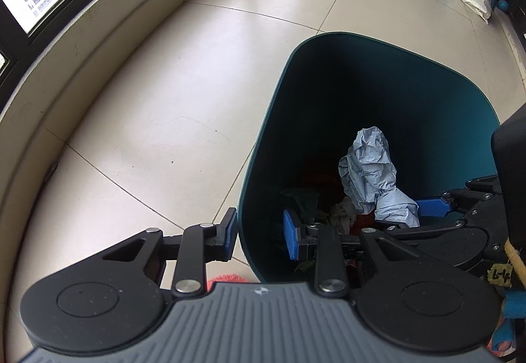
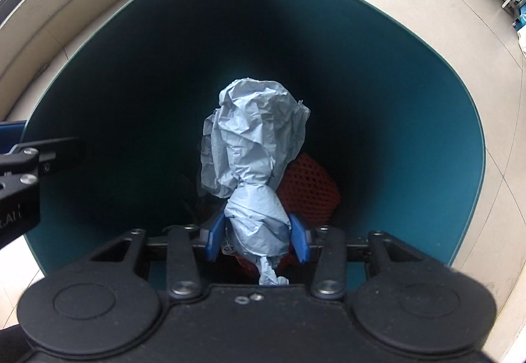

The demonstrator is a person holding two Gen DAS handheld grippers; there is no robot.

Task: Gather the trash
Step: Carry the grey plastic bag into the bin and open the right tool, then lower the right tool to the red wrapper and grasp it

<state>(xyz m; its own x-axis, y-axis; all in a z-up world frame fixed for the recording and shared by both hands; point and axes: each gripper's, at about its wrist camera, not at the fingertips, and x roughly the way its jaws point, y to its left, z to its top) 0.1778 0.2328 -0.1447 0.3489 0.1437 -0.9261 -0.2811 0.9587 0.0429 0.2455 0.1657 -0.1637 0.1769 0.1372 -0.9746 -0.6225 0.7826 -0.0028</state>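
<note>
While we hang over the bin, these are our readings.

Paper and jaws: the crumpled blue paper [image 2: 253,166] sits between the fingers of our right gripper [image 2: 257,239], both blue pads against its narrow lower end, so we count it as grasped; no earlier view lets us speak of loosening.
Long axis: it runs straight ahead of the jaws, down into the teal bin [image 2: 437,139], bulky end foremost.
Where it is: inside the rim, hanging above the contents, not resting on them.
Nearer hand: the right; it alone touches the paper.
Left gripper [image 1: 259,236]: one pad outside the bin wall, one inside, straddling the rim; we judge it clenched on the wall to steady it.
Below: an orange mesh sleeve [image 2: 312,189] and dark scraps lie at the bottom.
Obstacles: none under the paper; the left fingers stand off to the side.
Next, in our judgement: release, letting it drop.
</note>
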